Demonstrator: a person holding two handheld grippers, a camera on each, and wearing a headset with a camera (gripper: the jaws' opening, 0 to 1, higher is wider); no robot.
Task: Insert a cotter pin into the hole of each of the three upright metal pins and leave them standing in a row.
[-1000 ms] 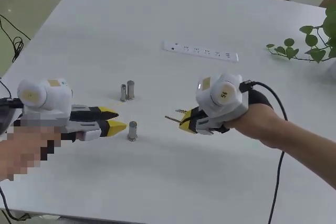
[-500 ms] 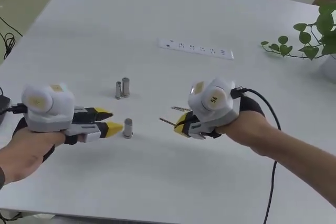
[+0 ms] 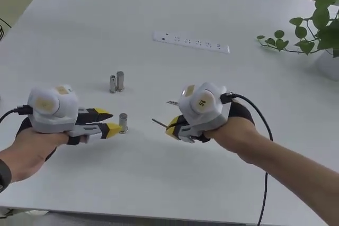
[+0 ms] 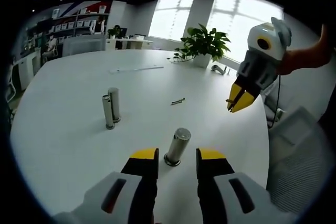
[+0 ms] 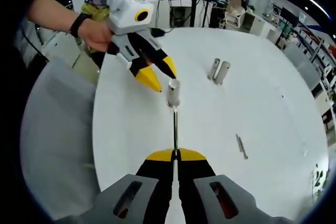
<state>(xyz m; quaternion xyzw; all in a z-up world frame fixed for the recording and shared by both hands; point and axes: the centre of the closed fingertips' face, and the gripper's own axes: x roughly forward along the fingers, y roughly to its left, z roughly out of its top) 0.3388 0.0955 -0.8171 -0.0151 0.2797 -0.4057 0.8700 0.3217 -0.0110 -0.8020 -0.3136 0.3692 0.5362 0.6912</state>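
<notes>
Three short upright metal pins stand on the white table [image 3: 79, 30]. Two are paired at the back [image 3: 116, 82] [image 4: 111, 109] [image 5: 218, 71]. The single near pin [image 3: 123, 122] [image 4: 177, 146] [image 5: 173, 93] stands just ahead of my left gripper [image 3: 113, 120] [image 4: 177, 154] [image 5: 157, 74], whose jaws are open on either side of the pin's base, not touching it. My right gripper [image 3: 170, 129] [image 5: 176, 155] [image 4: 239, 97] is shut on a cotter pin [image 3: 159, 124] [image 5: 175, 129] that points at the near pin, its tip just short of it. A loose cotter pin [image 3: 172, 102] [image 4: 177, 100] [image 5: 241, 146] lies on the table.
A white power strip [image 3: 190, 42] [image 4: 136, 68] lies at the back of the table. A potted plant [image 3: 307, 30] [image 4: 202, 40] stands at the far right corner. A person stands behind my left gripper in the right gripper view.
The head camera has shifted. My right gripper has brought the cotter pin a little closer to the near pin. The left gripper's tips have edged up to that pin.
</notes>
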